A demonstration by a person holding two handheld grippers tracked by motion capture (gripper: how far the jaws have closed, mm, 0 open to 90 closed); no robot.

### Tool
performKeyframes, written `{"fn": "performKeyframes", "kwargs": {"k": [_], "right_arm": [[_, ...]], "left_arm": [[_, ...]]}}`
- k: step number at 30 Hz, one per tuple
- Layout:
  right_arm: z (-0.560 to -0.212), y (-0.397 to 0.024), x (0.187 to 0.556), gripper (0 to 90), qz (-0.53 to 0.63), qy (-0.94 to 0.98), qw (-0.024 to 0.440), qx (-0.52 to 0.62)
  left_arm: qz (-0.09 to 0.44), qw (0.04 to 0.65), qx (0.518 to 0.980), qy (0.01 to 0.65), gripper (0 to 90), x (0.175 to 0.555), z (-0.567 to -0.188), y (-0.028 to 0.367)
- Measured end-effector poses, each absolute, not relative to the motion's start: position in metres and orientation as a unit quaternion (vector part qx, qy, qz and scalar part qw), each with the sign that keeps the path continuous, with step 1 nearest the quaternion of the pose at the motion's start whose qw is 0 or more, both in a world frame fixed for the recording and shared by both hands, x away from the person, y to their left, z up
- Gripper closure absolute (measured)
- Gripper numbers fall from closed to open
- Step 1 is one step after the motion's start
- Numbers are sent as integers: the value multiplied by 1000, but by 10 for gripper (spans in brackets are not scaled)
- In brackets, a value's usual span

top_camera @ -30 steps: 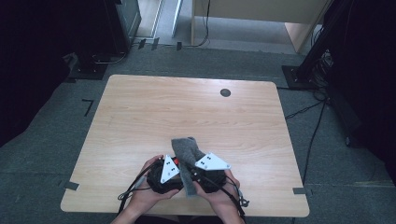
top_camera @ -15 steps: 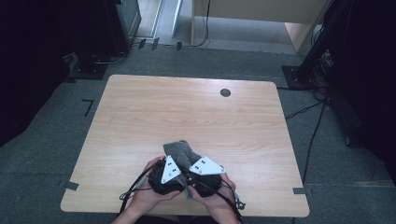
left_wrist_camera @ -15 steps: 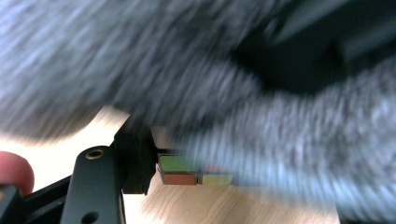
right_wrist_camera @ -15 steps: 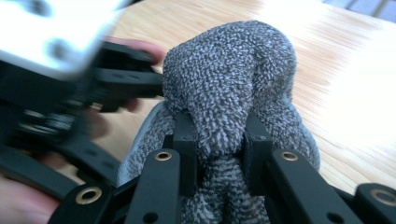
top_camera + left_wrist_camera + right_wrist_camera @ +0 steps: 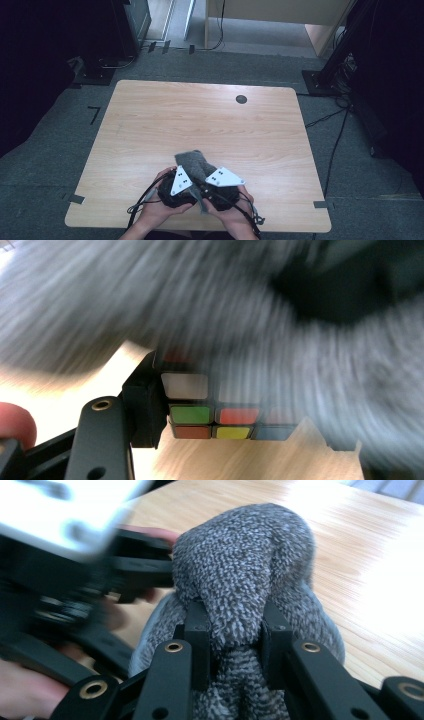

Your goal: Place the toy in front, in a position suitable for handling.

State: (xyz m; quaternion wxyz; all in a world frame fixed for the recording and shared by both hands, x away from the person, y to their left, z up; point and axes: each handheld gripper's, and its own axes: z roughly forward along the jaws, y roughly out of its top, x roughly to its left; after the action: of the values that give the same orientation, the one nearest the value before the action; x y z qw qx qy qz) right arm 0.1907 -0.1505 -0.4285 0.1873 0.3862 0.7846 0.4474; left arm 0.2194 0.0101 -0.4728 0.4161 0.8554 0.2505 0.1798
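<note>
Wrapping appears in hand: grey fuzzy knitted cloth (image 5: 250, 575) draped over small colour-stickered puzzle cube (image 5: 212, 417), lower centre of left gripper view, near table's front edge in high view. Left gripper (image 5: 181, 181) clenched on cube, likely steadying it. Right gripper (image 5: 234, 630) pinching cloth fold, judged pulling cover over cube. Light wooden table (image 5: 150, 120) beneath.

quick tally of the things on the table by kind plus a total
grey fuzzy cloth: 1, pinched in the right gripper
colour puzzle cube: 1, clamped in the left gripper, partly under the cloth
grippers: 2, one in each hand, close together at the near edge of the wooden table
total: 4
</note>
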Motion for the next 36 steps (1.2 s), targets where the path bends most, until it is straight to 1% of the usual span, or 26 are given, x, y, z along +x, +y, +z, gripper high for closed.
{"fn": "performKeyframes", "kwargs": {"k": [1,3,5,8,11,14,15,17,20,21,22,26,27,28,30,33,35,36], "right_arm": [[-428,-147,191,726,445,786,194,383],[-428,-149,193,726,448,784,192,386],[-427,-162,199,727,449,769,200,409],[-427,-172,201,728,447,761,197,426],[-427,-168,199,728,446,766,198,419],[-428,-154,194,724,451,778,188,395],[-428,-148,192,721,444,784,199,385],[-428,-149,194,719,446,783,200,386],[-431,-167,205,712,448,762,201,422],[-431,-167,205,712,448,762,201,422],[-432,-170,205,713,449,760,191,430],[-432,-157,197,712,452,773,191,402],[-433,-146,193,711,446,781,206,385],[-433,-144,193,710,444,781,212,384],[-433,-145,195,709,449,778,212,386],[-435,-160,202,712,460,754,217,415],[-435,-165,203,712,462,747,210,429],[-435,-162,199,712,465,755,204,415]], "left_arm": [[181,417,855,249,340,219,-473,10],[180,422,853,249,340,219,-471,13],[177,430,849,253,340,221,-468,17],[178,430,847,256,340,222,-468,18],[177,425,851,253,340,222,-470,15],[181,419,856,243,340,219,-472,10],[183,419,856,240,340,218,-472,10],[182,421,856,241,340,218,-471,11],[179,422,853,250,340,223,-471,18],[179,422,853,250,340,223,-471,18],[173,423,852,254,340,224,-473,18],[170,420,856,249,341,221,-475,11],[170,419,858,242,341,217,-475,8],[169,424,856,243,340,217,-475,7],[168,425,856,242,341,217,-474,8],[172,425,854,246,340,220,-472,14],[170,426,852,251,340,223,-472,16],[169,427,851,254,340,223,-473,15]]}}
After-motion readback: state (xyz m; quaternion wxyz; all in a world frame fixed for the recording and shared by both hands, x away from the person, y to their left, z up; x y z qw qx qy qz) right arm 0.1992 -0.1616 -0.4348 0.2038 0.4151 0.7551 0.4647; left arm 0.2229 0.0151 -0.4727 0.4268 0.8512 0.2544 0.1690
